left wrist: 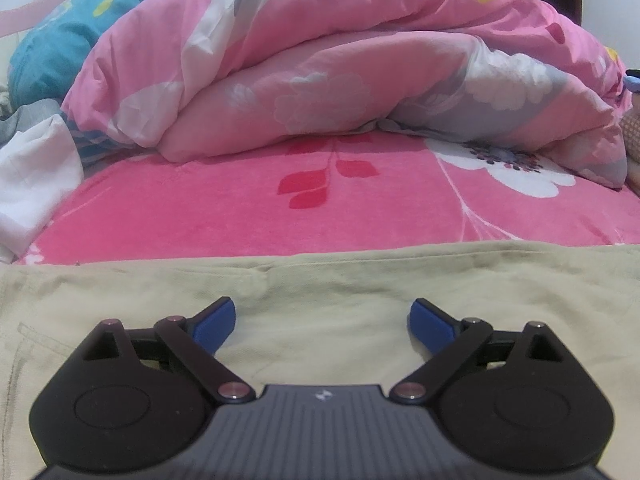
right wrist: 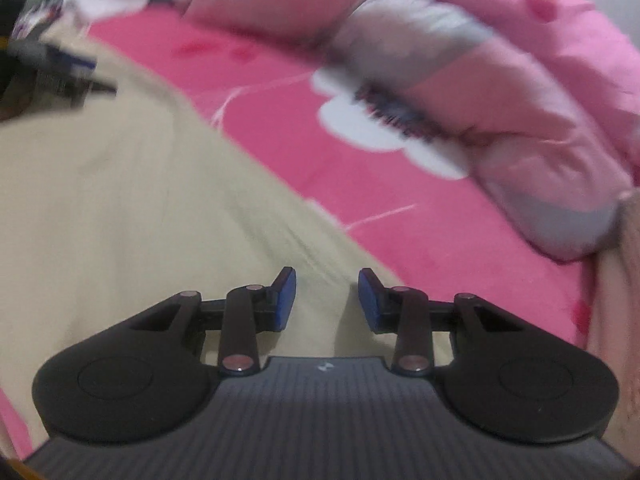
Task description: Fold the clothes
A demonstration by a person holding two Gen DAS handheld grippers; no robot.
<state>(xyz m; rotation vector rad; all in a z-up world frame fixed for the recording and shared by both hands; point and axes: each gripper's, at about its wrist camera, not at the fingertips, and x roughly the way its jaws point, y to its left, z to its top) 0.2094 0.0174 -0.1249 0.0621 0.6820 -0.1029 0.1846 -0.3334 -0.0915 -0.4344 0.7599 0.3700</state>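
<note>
A beige garment (left wrist: 320,288) lies spread flat on the pink floral bed sheet (left wrist: 200,208). My left gripper (left wrist: 323,322) hovers just over the garment, wide open and empty, with blue pads (left wrist: 216,326). In the right wrist view, which is blurred, the same beige garment (right wrist: 140,200) fills the left and middle. My right gripper (right wrist: 327,298) is partly open and empty above the garment near its right edge. The other gripper (right wrist: 60,68) shows at the far upper left of that view.
A bulky pink flowered duvet (left wrist: 340,60) is heaped along the far side of the bed, also in the right wrist view (right wrist: 460,60). A white cloth (left wrist: 32,184) and a teal pillow (left wrist: 60,40) lie at the left. Bare pink sheet (right wrist: 400,220) lies right of the garment.
</note>
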